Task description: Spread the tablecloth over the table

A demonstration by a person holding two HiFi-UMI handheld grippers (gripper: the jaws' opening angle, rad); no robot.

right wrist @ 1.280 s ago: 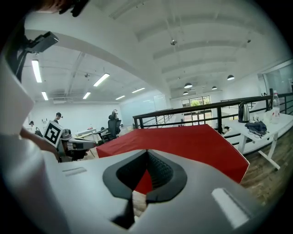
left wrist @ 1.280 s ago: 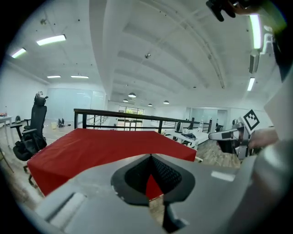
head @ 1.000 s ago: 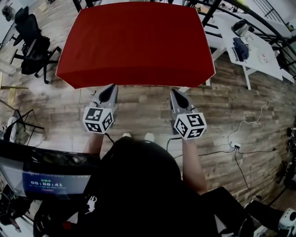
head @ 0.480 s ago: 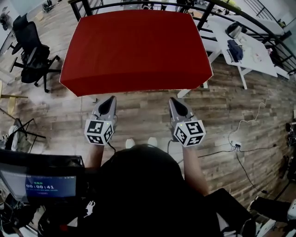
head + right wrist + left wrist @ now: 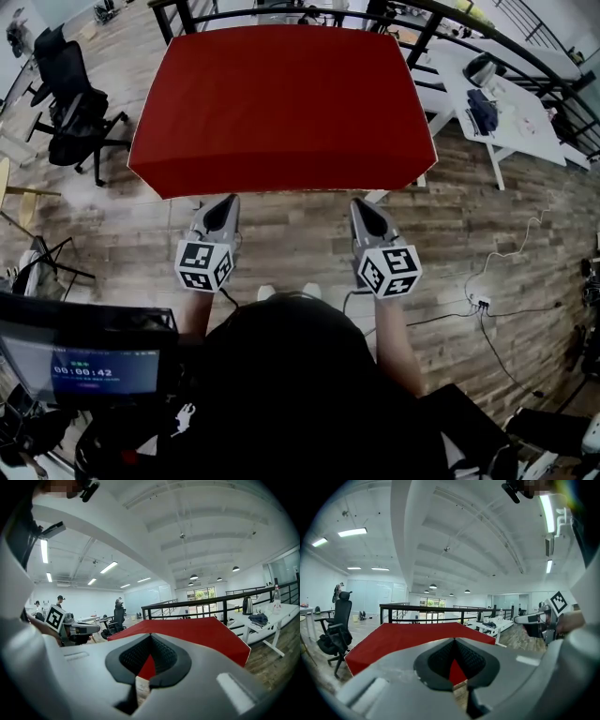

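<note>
The red tablecloth (image 5: 281, 103) lies flat over the whole table, its edges hanging down on all sides. It also shows ahead in the left gripper view (image 5: 403, 637) and the right gripper view (image 5: 197, 634). My left gripper (image 5: 228, 200) hovers just short of the cloth's near edge, left of centre, its jaws (image 5: 453, 641) shut with nothing between them. My right gripper (image 5: 359, 203) is level with it to the right, also shut and empty (image 5: 150, 637). Neither touches the cloth.
A black office chair (image 5: 75, 103) stands left of the table. A white desk (image 5: 506, 94) with small items is at the right, and a black railing (image 5: 422, 28) runs behind. A power strip (image 5: 480, 302) with cables lies on the wooden floor at right.
Both grippers have drawn back slightly from the cloth's near edge toward the person. The cloth lies as before.
</note>
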